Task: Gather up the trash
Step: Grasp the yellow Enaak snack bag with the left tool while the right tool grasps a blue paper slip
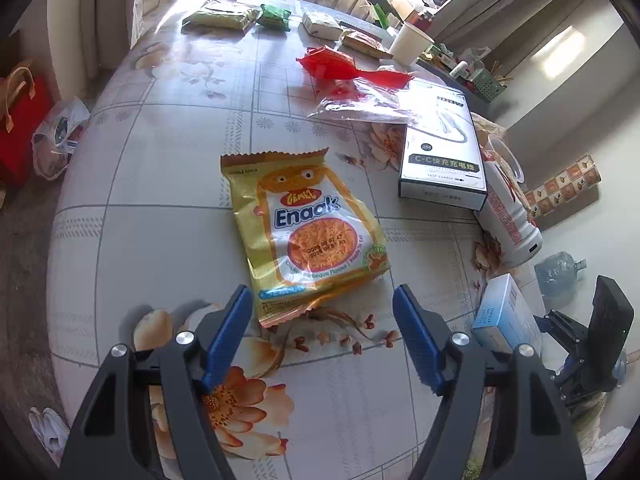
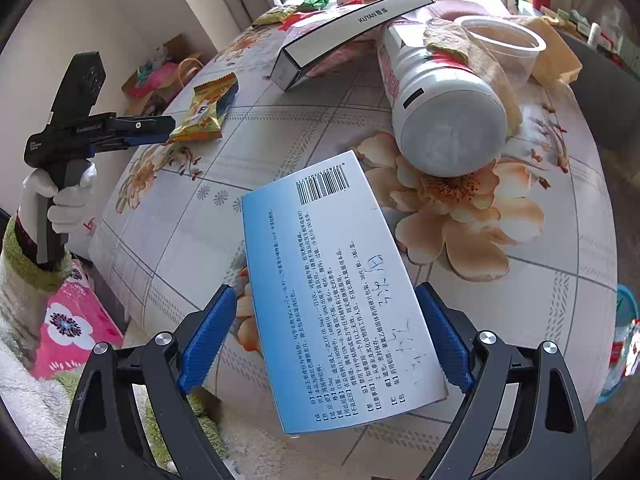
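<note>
Claws (image 1: 322, 300) apart — clear tub (image 2: 502, 46) empty

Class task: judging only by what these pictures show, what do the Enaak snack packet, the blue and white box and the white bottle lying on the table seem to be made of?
Enaak snack packet: probably thin plastic or foil film; glossy, crinkled, with a serrated top edge.
Blue and white box: likely printed cardboard; flat faces, sharp folded edges, slight sheen.
White bottle: apparently opaque plastic; smooth moulded base, printed label.

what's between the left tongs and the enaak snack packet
Nothing: in the left wrist view the left tongs stand open just short of the Enaak packet, with only bare flowered tablecloth in that short stretch.
</note>
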